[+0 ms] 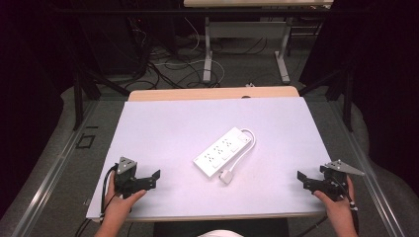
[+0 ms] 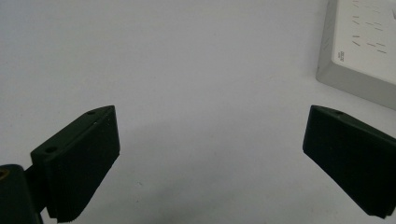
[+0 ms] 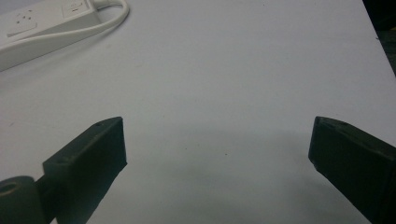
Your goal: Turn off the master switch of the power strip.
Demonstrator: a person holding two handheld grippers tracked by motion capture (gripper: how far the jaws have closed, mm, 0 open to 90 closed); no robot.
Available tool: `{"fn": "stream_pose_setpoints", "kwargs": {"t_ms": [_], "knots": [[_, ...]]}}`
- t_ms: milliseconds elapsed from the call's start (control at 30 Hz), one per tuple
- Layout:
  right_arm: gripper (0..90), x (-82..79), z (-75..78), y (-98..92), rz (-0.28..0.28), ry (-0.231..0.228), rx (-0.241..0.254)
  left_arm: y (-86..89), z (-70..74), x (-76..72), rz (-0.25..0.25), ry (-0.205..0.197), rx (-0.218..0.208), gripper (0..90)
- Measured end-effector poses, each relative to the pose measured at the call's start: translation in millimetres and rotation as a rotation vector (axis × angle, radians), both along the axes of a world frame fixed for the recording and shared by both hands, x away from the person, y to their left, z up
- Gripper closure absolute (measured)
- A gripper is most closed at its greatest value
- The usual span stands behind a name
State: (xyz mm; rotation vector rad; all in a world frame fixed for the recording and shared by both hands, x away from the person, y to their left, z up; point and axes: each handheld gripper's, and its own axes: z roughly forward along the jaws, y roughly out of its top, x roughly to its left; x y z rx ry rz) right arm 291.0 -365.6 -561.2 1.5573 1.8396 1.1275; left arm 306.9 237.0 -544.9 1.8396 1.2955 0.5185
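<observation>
Strip [image 1: 223, 151] white, lying diagonally mid-table on the pale sheet [image 1: 163, 123], sockets up, switch end toward the far right. Cord [image 1: 245, 145] loops off that far end and runs back down the strip's right flank to the plug [image 1: 227, 176], which rests on the sheet just off the near end.

Left gripper [image 1: 154, 178] low at the near-left edge, jaws spread wide, nothing between them. In the left gripper view the strip's corner [image 2: 359, 51] sits at upper right, well apart from the jaws. Right gripper [image 1: 302, 178] at the near-right edge, jaws likewise wide apart and empty; in the right gripper view the strip and its cord [image 3: 100, 23] lie at upper left, far off.

Judgement: work not yet begun; the step in hand is the approach. Neither gripper touches anything.

To do it well:
- Bring the left gripper in toward the near end and square its jaws across the strip's narrow width, not along its length.
- Jaws are already open enough, so no need to widen them.
- Send the right gripper to the plug; close on the plug body rather than the cord, which would slip.
- Steady the strip before pulling on the cord, or it will probably slide on the smooth sheet.
</observation>
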Motion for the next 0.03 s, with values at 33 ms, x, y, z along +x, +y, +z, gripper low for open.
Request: {"fn": "stream_pose_setpoints", "kwargs": {"t_ms": [33], "knots": [[3.9,0.8,-1.0,0.4,0.002,-0.013,0.011,-0.1,0.0,0.2,0.000,0.000,-0.001,3.8]]}}
